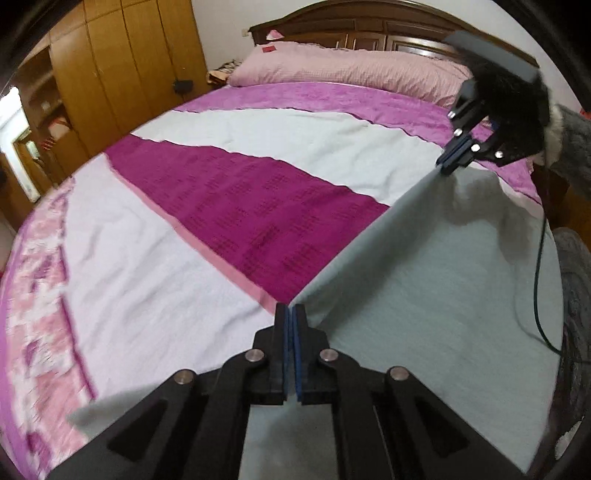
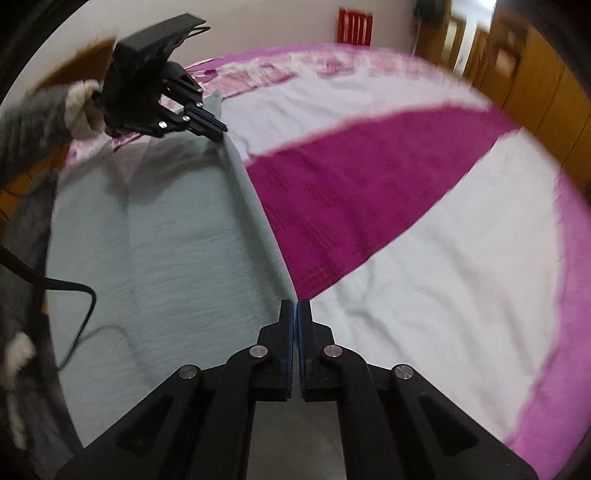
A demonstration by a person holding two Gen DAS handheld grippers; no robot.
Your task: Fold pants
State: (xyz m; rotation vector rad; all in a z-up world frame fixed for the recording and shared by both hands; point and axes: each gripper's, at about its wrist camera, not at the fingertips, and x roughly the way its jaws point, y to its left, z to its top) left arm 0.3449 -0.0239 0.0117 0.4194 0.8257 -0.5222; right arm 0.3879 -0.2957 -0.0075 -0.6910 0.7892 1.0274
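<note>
The pants (image 1: 424, 288) are made of soft, pale grey-green cloth with a fine, fuzzy weave. They are lying spread out near one side of the bed, with one long edge pulled up into a straight, tight line. That edge is running between the two tongs.

The left gripper (image 1: 290, 314) is black with blue pads. Its two fingers are squeezed almost together, and they are pinching one end of the pants' edge. The right gripper (image 2: 296, 308) looks just the same, black and blue, and its fingers are also pressed close, pinching the other end of the edge. In the left wrist view the right gripper is showing far off at the top right, biting the cloth. In the right wrist view the left gripper is showing at the top left, doing the same. A fuzzy grey sleeve with a cream cuff (image 2: 79, 107) is showing behind it.

The bed (image 1: 147, 240) is covered with a blanket in big stripes: white, bright pink and a dark purple-pink band (image 1: 240, 206) with little woven squares. A pale pink pillow (image 1: 343, 66) is lying by the dark wooden headboard (image 1: 369, 26). A tall, smooth orange-brown wardrobe (image 1: 122, 66) is standing beside the bed. A thin black cable (image 2: 74, 295) is curling over the pants.
</note>
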